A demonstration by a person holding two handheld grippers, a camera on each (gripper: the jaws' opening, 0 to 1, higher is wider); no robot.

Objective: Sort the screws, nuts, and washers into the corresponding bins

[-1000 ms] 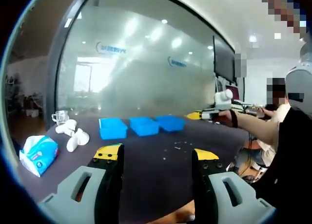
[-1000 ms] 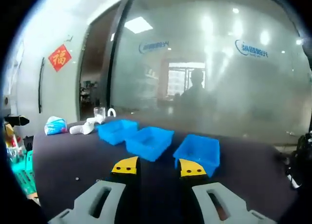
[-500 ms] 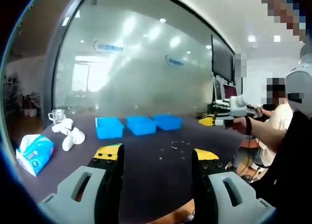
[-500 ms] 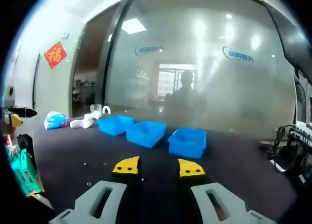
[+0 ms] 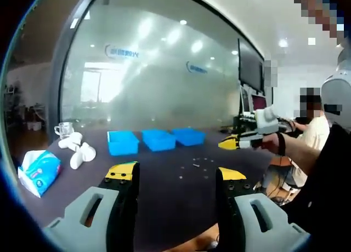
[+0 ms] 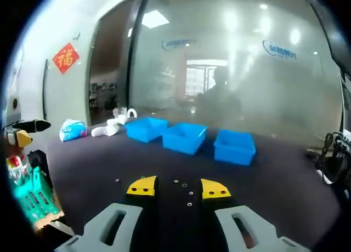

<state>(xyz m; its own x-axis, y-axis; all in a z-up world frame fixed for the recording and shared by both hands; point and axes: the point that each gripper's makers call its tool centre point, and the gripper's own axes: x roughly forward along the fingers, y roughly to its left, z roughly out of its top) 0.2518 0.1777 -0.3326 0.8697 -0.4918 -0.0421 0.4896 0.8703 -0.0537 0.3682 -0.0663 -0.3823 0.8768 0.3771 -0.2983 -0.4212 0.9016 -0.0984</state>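
While the left tongs point(image 5: 175, 178) stand wide apart with nothing between their yellow-tipped jaws, they look across a dark bench point(image 5: 164, 197) toward three blue bins point(image 5: 156, 140) set in a row near its far edge, in front of a frosted glass wall point(image 5: 153, 82). Small loose fasteners point(image 5: 198, 164) lie scattered on the bench surface between the tongs and the bins; they are too small to tell screws from nuts or washers. At the left end of the bench sit a tissue pack point(image 5: 38, 172), a few white pieces point(image 5: 79, 153) and a clear glass cup point(image 5: 64, 130). The right tongs point(image 5: 235, 143) come in from the right of the left gripper view, held by a person's hand point(image 5: 269, 142) above the bench's right edge and well apart from the bins; from here I cannot tell how far they gape. In the right gripper view the right tongs point(image 6: 173, 187) show a moderate gap between their jaws and grip nothing, and several fasteners point(image 6: 185, 189) lie on the bench point(image 6: 285, 197) just beyond the tips. The three bins point(image 6: 189, 138) stand farther back in a slanting row, all seemingly empty, with the tissue pack point(image 6: 72, 130) and white pieces point(image 6: 107, 129) off to their left.
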